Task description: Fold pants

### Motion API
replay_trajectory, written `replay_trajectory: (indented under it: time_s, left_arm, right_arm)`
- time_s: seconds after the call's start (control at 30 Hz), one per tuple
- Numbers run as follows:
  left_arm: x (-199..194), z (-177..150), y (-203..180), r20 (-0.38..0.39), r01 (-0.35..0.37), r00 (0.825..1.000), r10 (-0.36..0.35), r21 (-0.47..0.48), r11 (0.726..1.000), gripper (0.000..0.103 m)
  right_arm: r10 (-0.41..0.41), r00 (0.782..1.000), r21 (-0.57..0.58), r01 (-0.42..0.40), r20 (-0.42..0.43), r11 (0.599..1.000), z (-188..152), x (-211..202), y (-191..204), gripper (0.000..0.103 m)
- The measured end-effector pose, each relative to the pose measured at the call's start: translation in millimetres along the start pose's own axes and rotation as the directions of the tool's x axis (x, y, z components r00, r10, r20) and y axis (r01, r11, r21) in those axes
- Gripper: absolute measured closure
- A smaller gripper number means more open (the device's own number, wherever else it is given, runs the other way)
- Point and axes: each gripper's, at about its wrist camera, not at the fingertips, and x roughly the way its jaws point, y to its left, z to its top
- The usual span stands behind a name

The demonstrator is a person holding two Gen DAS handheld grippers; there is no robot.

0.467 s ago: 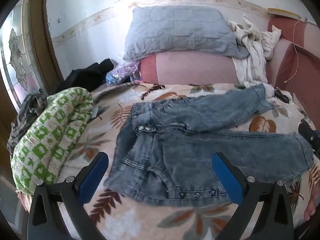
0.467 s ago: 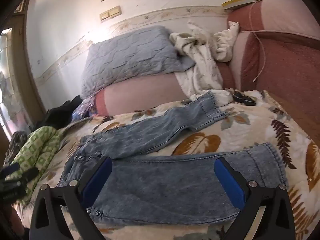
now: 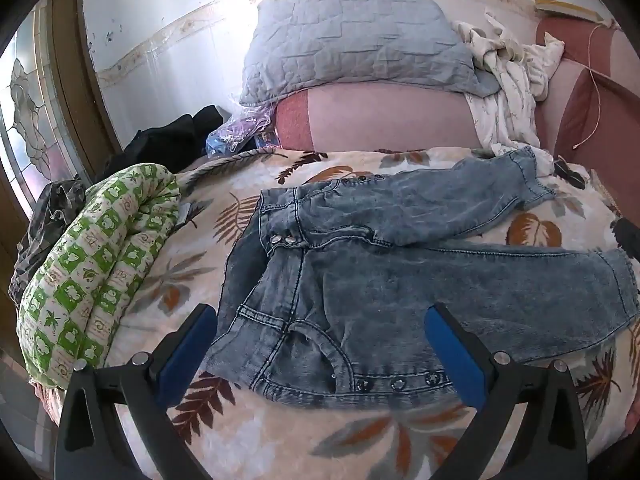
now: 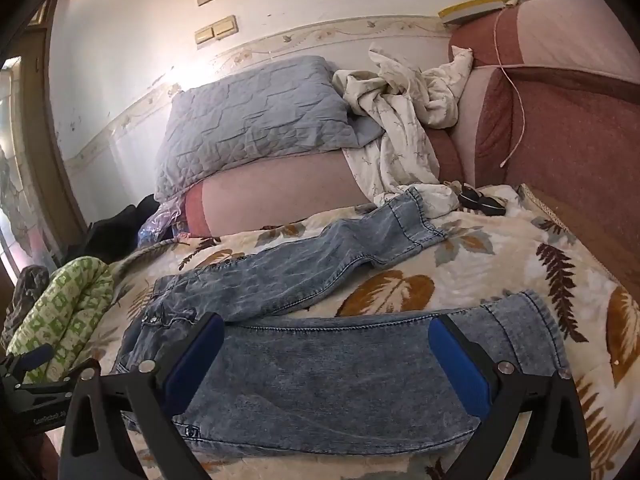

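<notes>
White wall [image 4: 132, 40] with floral border strip [image 4: 320, 34] running behind bed [image 3: 280, 432]. Leaf-print blanket [image 4: 500, 264] covering bed. Grey quilted pillow [image 3: 352, 40] lying on pink bolster [image 3: 384, 120]. Stained-glass window [image 3: 28, 120] glowing at left; glare washing wall. Maroon headboard [image 4: 580, 148] standing at right.

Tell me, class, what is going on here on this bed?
A person holds a gripper in each hand over blue jeans spread on a leaf-print blanket. The left gripper is open near the waistband; the right gripper is open over the nearer leg. Neither grips the fabric, and the legs lie apart, unfolded.
</notes>
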Motion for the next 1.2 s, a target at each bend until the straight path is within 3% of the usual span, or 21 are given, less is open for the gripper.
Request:
replay_trajectory:
  time_s: [0.6,1.2]
  left_arm:
    - [21,-5,3,-0.017,-0.011,1.000,0.011,-0.001,1.000,0.000]
    - [65,-12,38,-0.059,-0.056,0.997,0.053,-0.046,0.997,0.000]
  right_arm:
    - [-0.012,0.999,0.020,0.013,-0.035,1.000,-1,11,1,0.000]
    - [-0.079,0.993,0.005,0.080,-0.085,0.997,-6,42,2,0.000]
